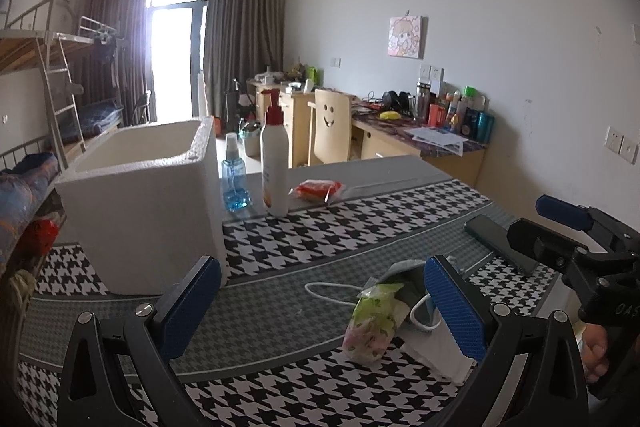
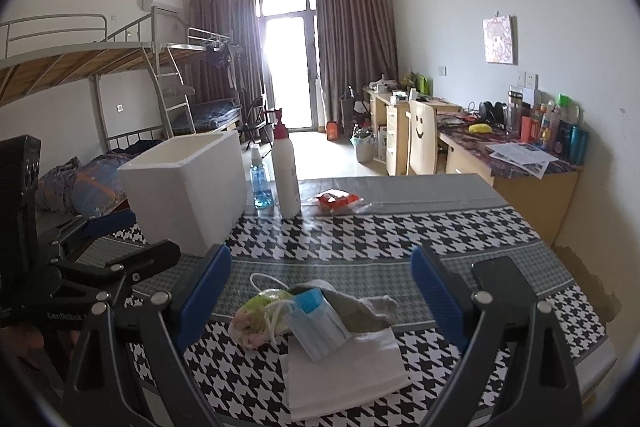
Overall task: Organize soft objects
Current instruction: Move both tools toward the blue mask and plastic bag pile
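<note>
A pile of soft things lies on the houndstooth tablecloth: a green floral tissue pack, a blue face mask, a grey sock and a white folded cloth. The tissue pack and white cloth also show in the left wrist view. A white foam box stands open at the left, also in the right wrist view. My left gripper is open, the pile near its right finger. My right gripper is open above the pile, holding nothing.
A blue spray bottle, a white pump bottle and a red snack packet stand behind the box. A black phone lies at the right. Bunk beds stand left, desks and a chair right.
</note>
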`<action>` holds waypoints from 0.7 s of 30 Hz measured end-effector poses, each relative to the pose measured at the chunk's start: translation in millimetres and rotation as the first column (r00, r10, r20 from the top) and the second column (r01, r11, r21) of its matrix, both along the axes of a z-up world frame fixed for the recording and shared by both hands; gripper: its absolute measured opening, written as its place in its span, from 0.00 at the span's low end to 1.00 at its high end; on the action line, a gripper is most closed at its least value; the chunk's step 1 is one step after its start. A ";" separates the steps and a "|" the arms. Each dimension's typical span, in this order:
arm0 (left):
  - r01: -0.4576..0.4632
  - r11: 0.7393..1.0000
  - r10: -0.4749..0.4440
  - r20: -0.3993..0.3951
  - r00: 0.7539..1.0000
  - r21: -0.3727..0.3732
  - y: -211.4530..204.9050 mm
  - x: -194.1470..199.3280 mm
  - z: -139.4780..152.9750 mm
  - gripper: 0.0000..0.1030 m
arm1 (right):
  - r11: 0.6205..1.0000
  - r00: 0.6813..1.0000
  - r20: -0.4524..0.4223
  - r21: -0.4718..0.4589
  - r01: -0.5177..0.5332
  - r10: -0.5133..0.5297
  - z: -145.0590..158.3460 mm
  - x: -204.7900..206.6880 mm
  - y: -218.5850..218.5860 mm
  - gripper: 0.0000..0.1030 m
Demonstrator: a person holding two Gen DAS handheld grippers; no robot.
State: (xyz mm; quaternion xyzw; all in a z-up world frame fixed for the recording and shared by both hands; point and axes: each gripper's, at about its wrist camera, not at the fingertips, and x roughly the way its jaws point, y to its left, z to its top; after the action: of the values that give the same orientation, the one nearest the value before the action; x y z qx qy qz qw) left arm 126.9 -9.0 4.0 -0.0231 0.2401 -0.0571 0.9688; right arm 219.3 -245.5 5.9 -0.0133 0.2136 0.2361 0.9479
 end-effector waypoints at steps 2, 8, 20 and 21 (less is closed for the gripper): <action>0.004 1.000 -0.004 -0.012 1.000 0.002 -0.6 1.2 -3.6 0.99 | 1.000 1.000 -0.005 0.000 0.003 -0.003 -2.1 0.5 -0.1 0.91; 0.027 0.999 -0.026 -0.037 0.999 0.019 -7.6 5.2 -12.4 0.99 | 1.000 1.000 -0.011 -0.020 0.004 -0.005 -9.7 -1.3 2.7 0.91; 0.043 0.999 -0.042 -0.088 0.995 0.018 -13.0 15.3 -30.3 0.99 | 1.000 0.998 -0.063 -0.020 0.009 -0.010 -27.1 0.8 0.8 0.91; 0.047 0.999 -0.045 -0.093 0.995 0.020 -13.4 15.8 -31.9 0.99 | 1.000 0.998 -0.065 -0.021 0.007 -0.009 -28.2 0.5 1.5 0.91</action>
State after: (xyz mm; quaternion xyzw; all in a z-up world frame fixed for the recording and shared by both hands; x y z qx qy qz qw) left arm 142.7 -22.5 -27.9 -0.0096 0.2860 -0.0756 0.9552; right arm 219.8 -243.9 -22.3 -0.0144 0.2469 0.2305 0.9411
